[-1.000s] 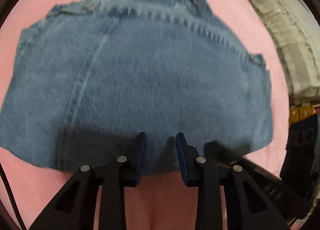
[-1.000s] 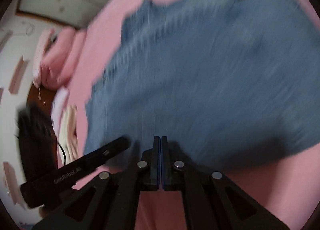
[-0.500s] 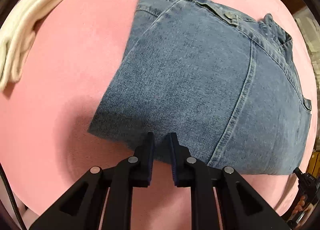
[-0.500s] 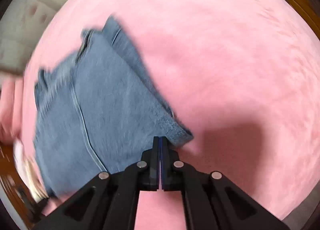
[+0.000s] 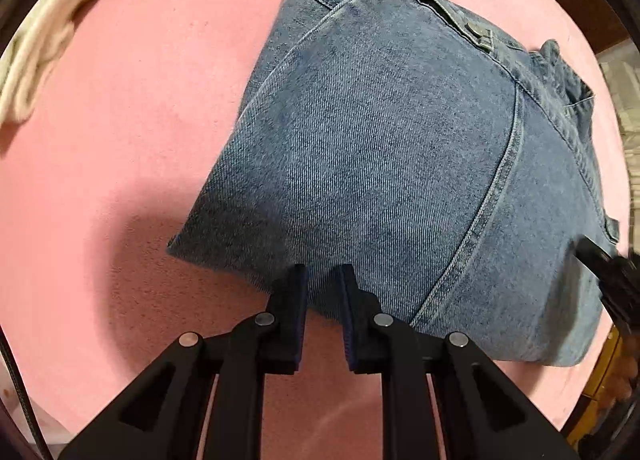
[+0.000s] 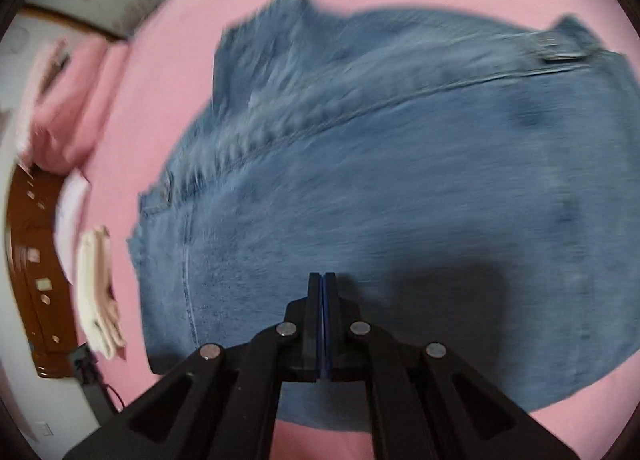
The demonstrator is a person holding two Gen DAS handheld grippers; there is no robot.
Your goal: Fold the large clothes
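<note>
Folded blue jeans (image 5: 400,164) lie on a pink sheet (image 5: 112,148), waistband and button at the far side. My left gripper (image 5: 320,292) points down at the near folded edge. Its jaws stand a narrow gap apart, and the denim edge sits pinched between the fingertips. In the right wrist view the jeans (image 6: 400,188) are blurred by motion. My right gripper (image 6: 322,278) hovers over their near part, shut with nothing between its pads. Its shadow falls on the denim just to the right.
A folded cream garment (image 5: 52,40) lies at the sheet's far left corner, and the cream garment (image 6: 96,292) shows at the left of the right wrist view. A pink pillow (image 6: 68,108) and brown wooden furniture (image 6: 32,260) are beyond it. A black blurred shape (image 5: 616,280) enters at the right edge.
The left gripper rolled and slid to the jeans' near edge, and its jaws narrowed onto the denim. The right gripper swung out over the pink sheet and back above the jeans, staying shut.
</note>
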